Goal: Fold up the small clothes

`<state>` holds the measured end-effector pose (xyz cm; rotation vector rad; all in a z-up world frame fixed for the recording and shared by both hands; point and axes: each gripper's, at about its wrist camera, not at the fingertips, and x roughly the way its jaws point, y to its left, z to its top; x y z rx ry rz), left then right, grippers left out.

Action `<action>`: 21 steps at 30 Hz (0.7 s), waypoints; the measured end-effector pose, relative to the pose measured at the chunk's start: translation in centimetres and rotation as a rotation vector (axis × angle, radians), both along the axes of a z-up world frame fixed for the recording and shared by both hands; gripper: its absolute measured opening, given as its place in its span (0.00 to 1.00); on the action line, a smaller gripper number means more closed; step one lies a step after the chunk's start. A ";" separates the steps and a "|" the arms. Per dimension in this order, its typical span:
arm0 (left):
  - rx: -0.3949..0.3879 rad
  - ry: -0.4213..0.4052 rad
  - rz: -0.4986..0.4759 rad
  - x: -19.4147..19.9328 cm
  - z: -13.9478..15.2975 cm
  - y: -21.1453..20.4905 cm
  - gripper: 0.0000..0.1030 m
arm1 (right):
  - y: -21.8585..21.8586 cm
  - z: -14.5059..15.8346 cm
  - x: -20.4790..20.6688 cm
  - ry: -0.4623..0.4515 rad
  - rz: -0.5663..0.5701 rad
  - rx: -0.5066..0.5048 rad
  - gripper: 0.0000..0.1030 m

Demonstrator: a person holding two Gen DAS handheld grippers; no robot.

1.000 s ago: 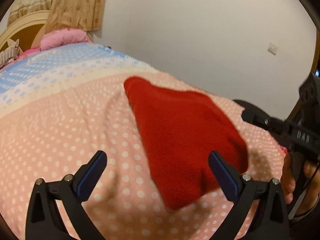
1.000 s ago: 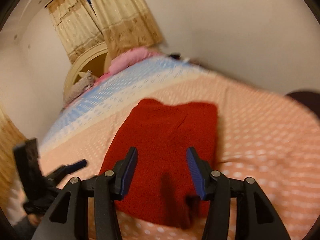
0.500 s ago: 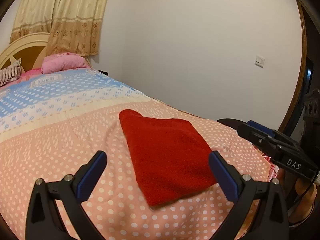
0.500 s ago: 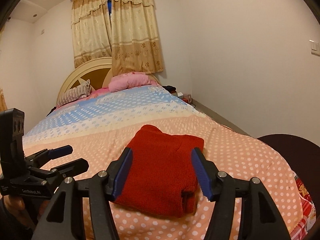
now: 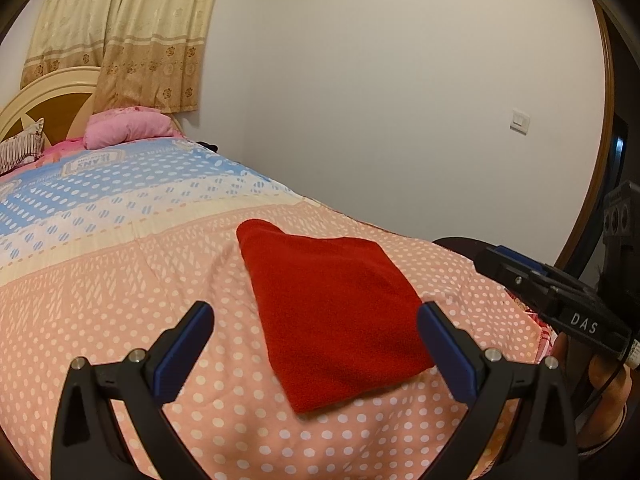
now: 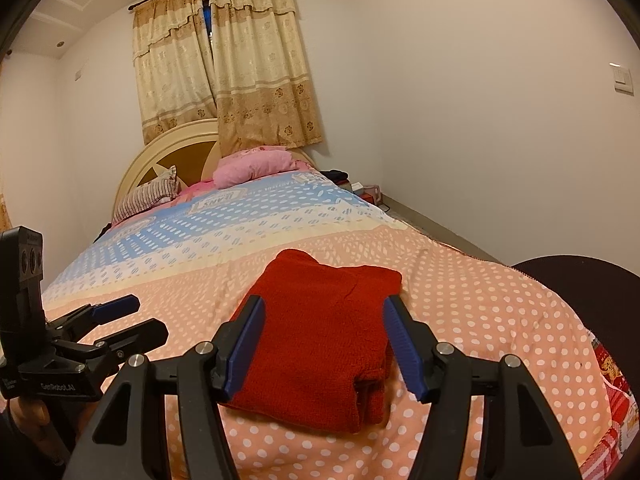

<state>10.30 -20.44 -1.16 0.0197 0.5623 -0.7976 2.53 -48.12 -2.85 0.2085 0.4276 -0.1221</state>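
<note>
A red knitted garment (image 5: 332,308) lies folded into a flat rectangle on the pink dotted bedspread (image 5: 120,312); it also shows in the right wrist view (image 6: 320,344). My left gripper (image 5: 316,344) is open and empty, held back from the garment's near edge. My right gripper (image 6: 324,344) is open and empty, held above the bed's foot and facing the garment. The right gripper shows at the right edge of the left wrist view (image 5: 560,300). The left gripper shows at the left of the right wrist view (image 6: 92,332).
The bedspread turns cream and blue toward the headboard (image 6: 176,152), where a pink pillow (image 6: 252,164) and a striped pillow (image 6: 148,196) lie. A white wall (image 5: 380,100) runs along the bed's right side. A dark round object (image 6: 584,280) stands by the bed's foot corner.
Both grippers have pulled back and up from the red garment, which stays folded on the bed. Both views now take in more of the room.
</note>
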 end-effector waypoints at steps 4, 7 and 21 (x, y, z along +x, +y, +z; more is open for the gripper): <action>0.001 -0.004 0.001 -0.1 -0.1 -0.1 1.00 | 0.1 0.1 0.0 -0.002 0.004 -0.004 0.61; 0.002 -0.005 0.001 -0.1 -0.1 -0.1 1.00 | 0.1 0.0 0.0 0.000 0.006 -0.002 0.61; 0.002 -0.004 0.000 -0.2 -0.1 -0.2 1.00 | 0.3 0.0 0.0 0.001 0.010 0.007 0.61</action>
